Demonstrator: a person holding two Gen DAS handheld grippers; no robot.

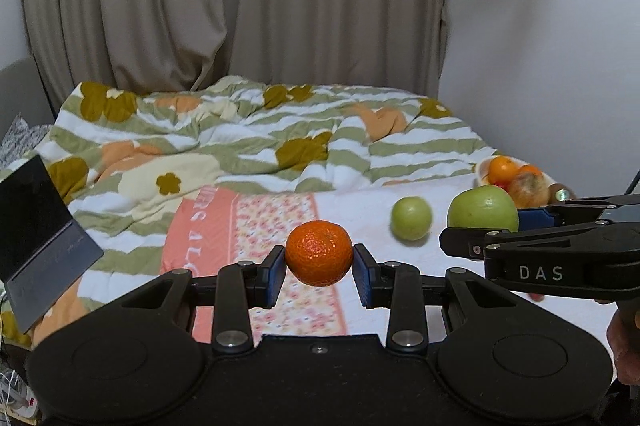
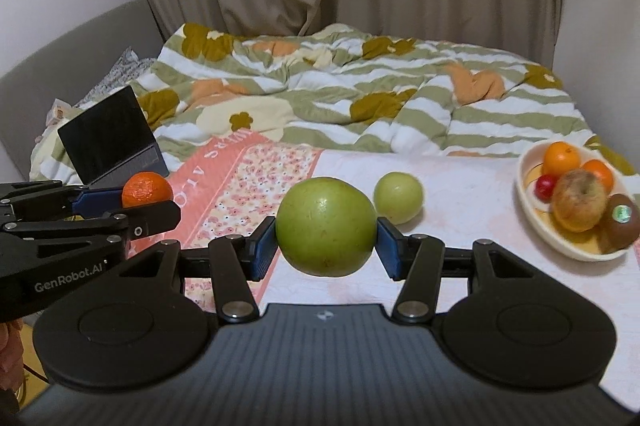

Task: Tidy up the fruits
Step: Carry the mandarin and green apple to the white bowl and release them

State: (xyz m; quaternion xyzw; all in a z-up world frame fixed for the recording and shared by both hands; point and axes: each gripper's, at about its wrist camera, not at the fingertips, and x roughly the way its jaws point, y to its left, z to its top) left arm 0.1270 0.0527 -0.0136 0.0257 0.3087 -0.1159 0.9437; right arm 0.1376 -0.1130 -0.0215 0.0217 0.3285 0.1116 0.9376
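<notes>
Both grippers hold fruit above the bed.

At nine o'clock a laptop [image 2: 114, 141] stands open on the quilt [image 2: 360, 85]. The left gripper [image 1: 319, 266] has its blue pads pressed on a mandarin [image 1: 319, 252]; the right gripper [image 2: 326, 244] clamps a large green apple [image 2: 326, 226]. A smaller green apple [image 2: 399, 197] lies on the sheet at one o'clock, and the fruit bowl [image 2: 532, 209] sits at three o'clock.

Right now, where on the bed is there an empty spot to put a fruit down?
The white sheet is bare between the small green apple and the bowl, and nearer, below the bowl. The bowl itself is crowded with fruit. The laptop fills the left corner. Both claws are full: left claw grips the orange, right claw the big green apple.
</notes>
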